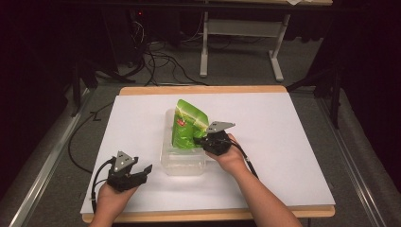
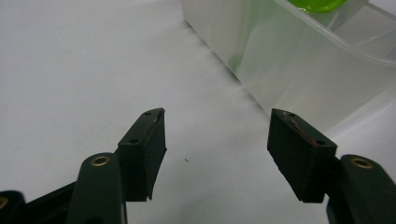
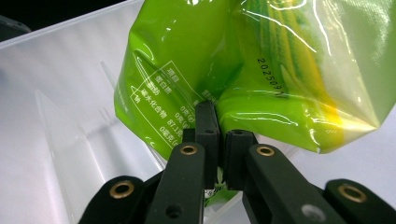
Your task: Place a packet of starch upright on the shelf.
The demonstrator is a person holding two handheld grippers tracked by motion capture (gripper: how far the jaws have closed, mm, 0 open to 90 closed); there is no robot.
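While the right gripper (image 1: 200,140) clamped its jaws on the lower edge of the glossy green plastic snack bag (image 1: 188,124), the bag stood tilted in the clear rectangular plastic container (image 1: 182,165) near the middle of the white-topped table (image 1: 283,142). Nearer the front left corner, the left gripper (image 1: 145,171) rested with jaws apart and nothing between them, just beside the container.

Green bag (image 3: 243,70) reads "202509" (rest cut off).
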